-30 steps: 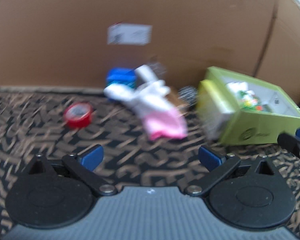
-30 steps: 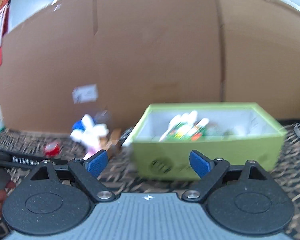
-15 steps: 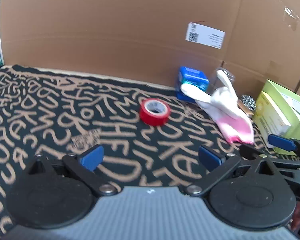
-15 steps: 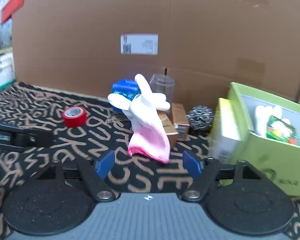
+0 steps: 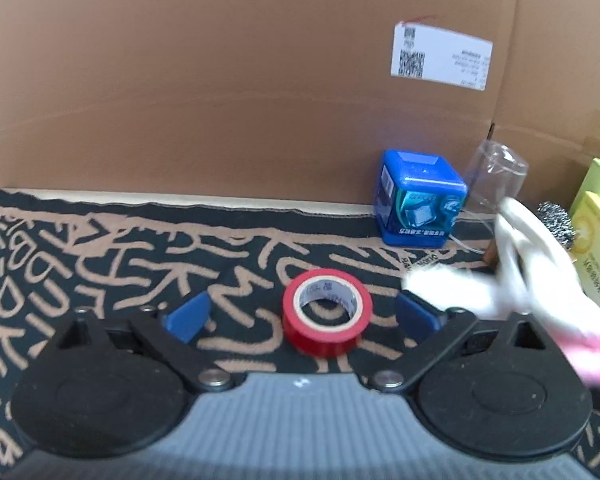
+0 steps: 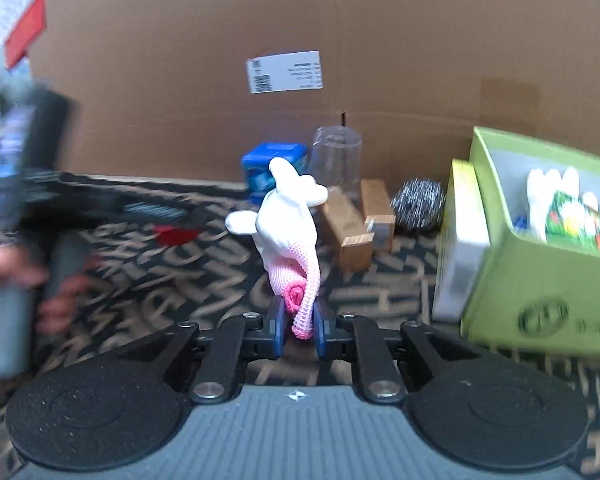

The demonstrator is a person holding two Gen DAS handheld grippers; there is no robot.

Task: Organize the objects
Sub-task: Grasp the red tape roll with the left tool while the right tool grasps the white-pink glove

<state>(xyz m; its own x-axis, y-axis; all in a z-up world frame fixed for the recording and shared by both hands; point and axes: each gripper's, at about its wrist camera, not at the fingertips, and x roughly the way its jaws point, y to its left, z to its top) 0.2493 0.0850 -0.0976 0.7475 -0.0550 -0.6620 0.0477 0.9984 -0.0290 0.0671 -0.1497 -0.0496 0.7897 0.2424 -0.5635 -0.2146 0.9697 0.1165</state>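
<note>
the right gripper is clamped on the pink cuff of a white knitted glove, which stands up from its jaws over the black mat with tan lettering. the left gripper is spread wide with a red roll of tape lying between its fingers on the mat. beyond sit two wooden blocks, a steel wool scourer and an open green cardboard box; farther back, a blue cube box and clear plastic cup stand against the cardboard wall.
</note>
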